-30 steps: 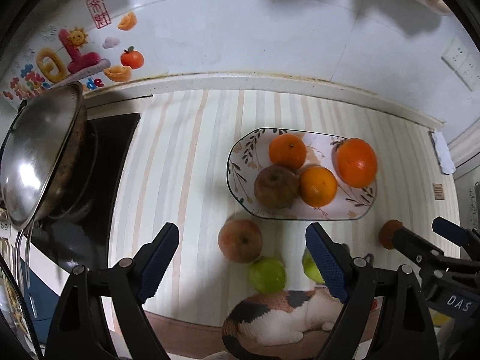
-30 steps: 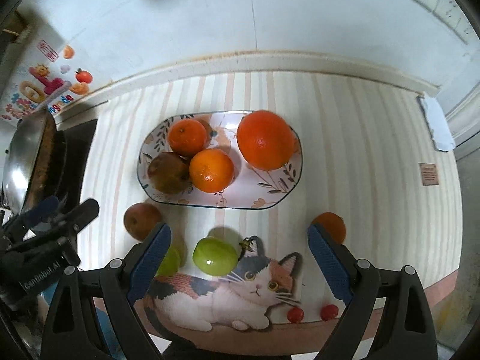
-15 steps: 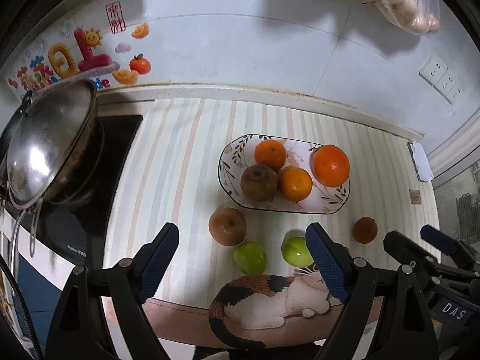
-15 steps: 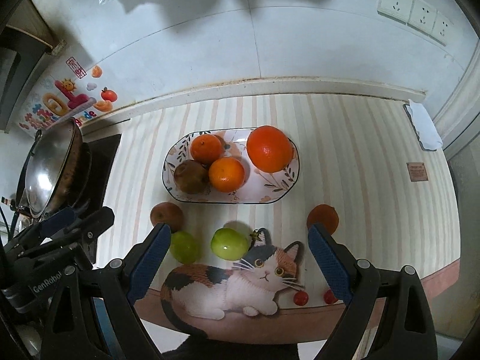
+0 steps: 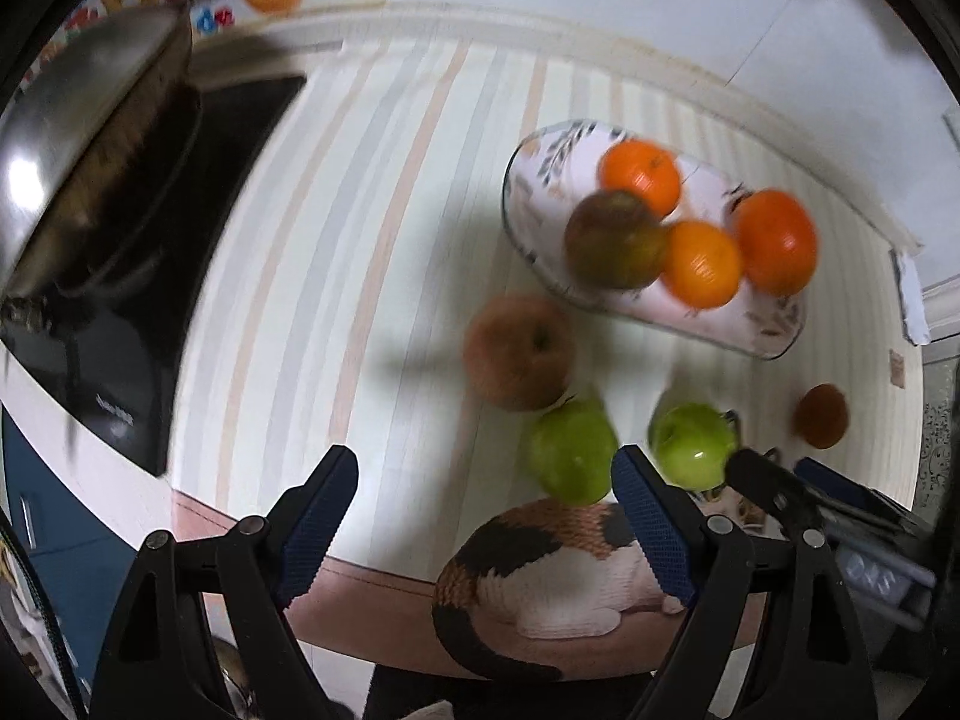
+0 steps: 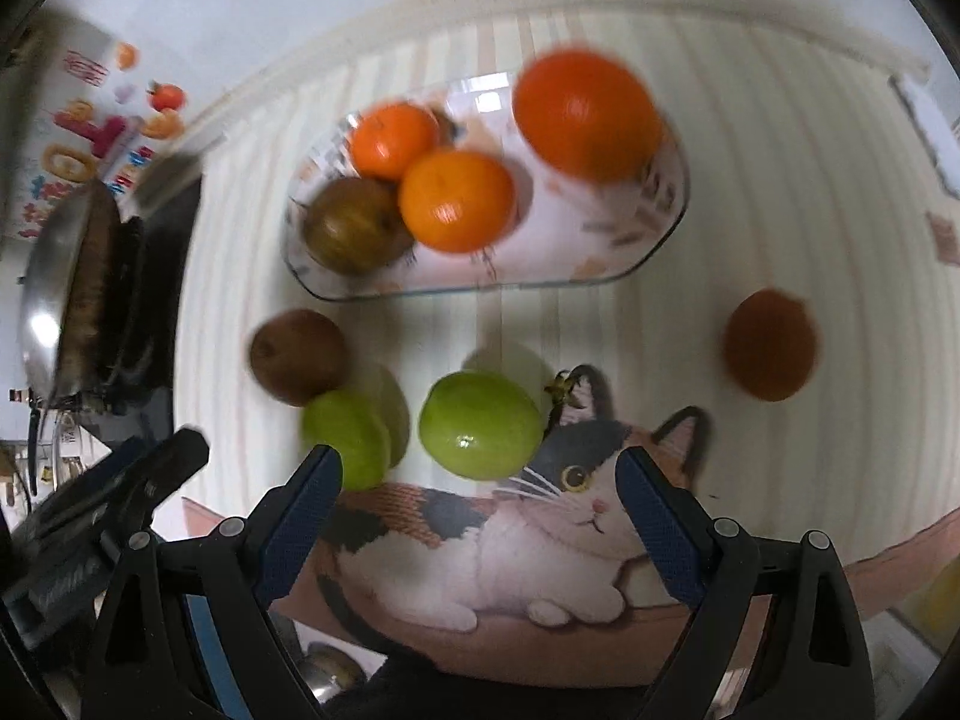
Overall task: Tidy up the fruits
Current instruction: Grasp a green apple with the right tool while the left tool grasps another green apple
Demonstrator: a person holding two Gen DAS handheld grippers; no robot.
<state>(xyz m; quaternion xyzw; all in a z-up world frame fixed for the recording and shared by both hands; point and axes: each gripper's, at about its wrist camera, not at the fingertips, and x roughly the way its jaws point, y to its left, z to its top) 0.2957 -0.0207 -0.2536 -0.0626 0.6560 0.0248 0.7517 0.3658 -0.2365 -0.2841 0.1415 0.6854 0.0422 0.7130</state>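
Left gripper [image 5: 486,516] and right gripper [image 6: 480,507], both with jaws spread and empty, hang above the striped counter [image 5: 360,240]. Two green apples [image 6: 480,423] and a brown apple [image 6: 297,354] lie before the oval dish [image 6: 660,240] holding oranges [image 6: 459,201].

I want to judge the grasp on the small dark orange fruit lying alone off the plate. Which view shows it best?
The right wrist view: the small dark orange fruit sits large and whole. The left wrist view shows it small, near the edge.

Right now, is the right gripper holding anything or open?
Open and empty. The right gripper has its jaws spread wide above the cat picture, with the nearer green apple lying beyond the fingertips, untouched.
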